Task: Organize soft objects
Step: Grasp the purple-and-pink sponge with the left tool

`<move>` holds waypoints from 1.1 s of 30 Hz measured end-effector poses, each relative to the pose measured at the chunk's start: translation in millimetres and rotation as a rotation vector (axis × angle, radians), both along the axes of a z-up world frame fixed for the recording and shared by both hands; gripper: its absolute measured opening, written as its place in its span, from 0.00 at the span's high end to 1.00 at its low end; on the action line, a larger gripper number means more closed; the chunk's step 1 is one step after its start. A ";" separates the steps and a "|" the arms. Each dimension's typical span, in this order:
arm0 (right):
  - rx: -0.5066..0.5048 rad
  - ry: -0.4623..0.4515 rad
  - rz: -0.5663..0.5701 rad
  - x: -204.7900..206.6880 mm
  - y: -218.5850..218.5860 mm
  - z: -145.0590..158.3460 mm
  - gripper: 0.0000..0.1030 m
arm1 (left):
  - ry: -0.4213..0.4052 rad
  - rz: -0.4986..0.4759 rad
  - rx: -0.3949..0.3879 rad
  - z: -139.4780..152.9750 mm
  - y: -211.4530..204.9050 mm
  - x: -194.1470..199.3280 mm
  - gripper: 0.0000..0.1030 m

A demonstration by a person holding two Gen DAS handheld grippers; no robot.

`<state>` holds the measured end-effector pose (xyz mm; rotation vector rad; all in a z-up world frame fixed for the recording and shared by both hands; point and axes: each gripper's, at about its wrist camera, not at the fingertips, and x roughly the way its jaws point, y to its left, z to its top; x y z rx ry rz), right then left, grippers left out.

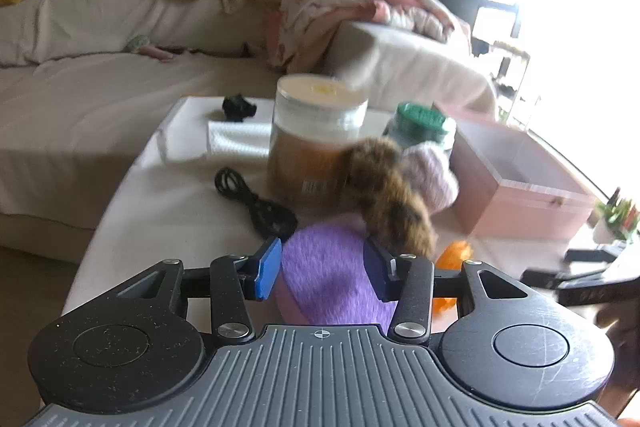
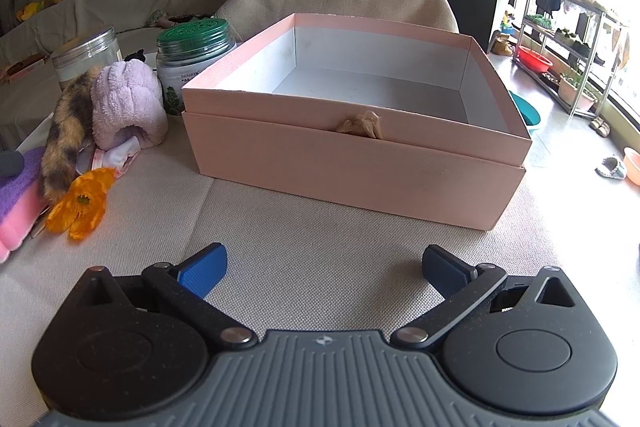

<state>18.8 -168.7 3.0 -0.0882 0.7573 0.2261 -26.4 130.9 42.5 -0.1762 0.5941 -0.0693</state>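
Left wrist view: left gripper (image 1: pixel 322 269) pinching the purple plush pad (image 1: pixel 324 275), a light, squashy thing best held mid-body.
Right gripper (image 2: pixel 324 269) spread wide, holding nothing; pink box (image 2: pixel 360 163) straight ahead.

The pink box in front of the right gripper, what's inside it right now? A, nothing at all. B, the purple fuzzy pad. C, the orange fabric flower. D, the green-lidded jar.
A: the pink box shows only its bare white floor and walls, while the orange fabric flower and green-lidded jar sit outside on the table and the purple fuzzy pad sits between the left gripper's fingers.
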 end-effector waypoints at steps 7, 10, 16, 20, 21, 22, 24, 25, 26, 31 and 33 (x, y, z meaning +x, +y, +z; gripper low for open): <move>-0.001 0.001 -0.001 0.1 0.4 0.0 0.00 | -0.034 -0.090 0.204 16.6 -37.5 -18.9 0.52; 0.016 0.011 0.070 -3.6 4.2 5.8 0.09 | 0.051 -0.139 0.270 -2.0 -56.7 -7.1 0.50; -0.001 -0.200 0.294 -38.5 48.1 37.5 0.09 | 0.035 -0.174 0.214 -14.1 -55.1 -9.0 0.21; -0.008 -0.215 0.374 -39.9 72.4 40.8 0.09 | 0.002 -0.102 0.272 -14.4 -45.0 -17.6 0.24; 0.000 -0.211 0.369 -39.0 74.3 40.6 0.09 | -0.008 -0.071 0.296 -13.5 -42.3 -17.5 0.23; 0.007 -0.203 0.361 -38.5 76.2 40.0 0.09 | -0.011 -0.050 0.296 -13.5 -36.2 -17.3 0.23; 0.015 -0.179 0.344 -36.3 76.0 37.3 0.09 | 0.003 -0.018 0.264 -13.3 -22.9 -12.0 0.25; 0.016 -0.167 0.342 -35.6 75.4 34.2 0.09 | 0.019 0.001 0.246 -16.0 -16.5 -8.1 0.25; 0.016 -0.157 0.343 -36.4 72.7 31.2 0.09 | 0.030 0.003 0.222 -18.3 -11.9 -5.2 0.25; -0.004 -0.157 0.367 -45.4 72.4 29.9 0.09 | 0.058 0.012 0.020 -26.3 12.4 11.9 0.25; -0.021 -0.176 0.375 -47.7 75.4 32.6 0.09 | 0.041 0.006 0.022 -26.8 11.3 15.4 0.24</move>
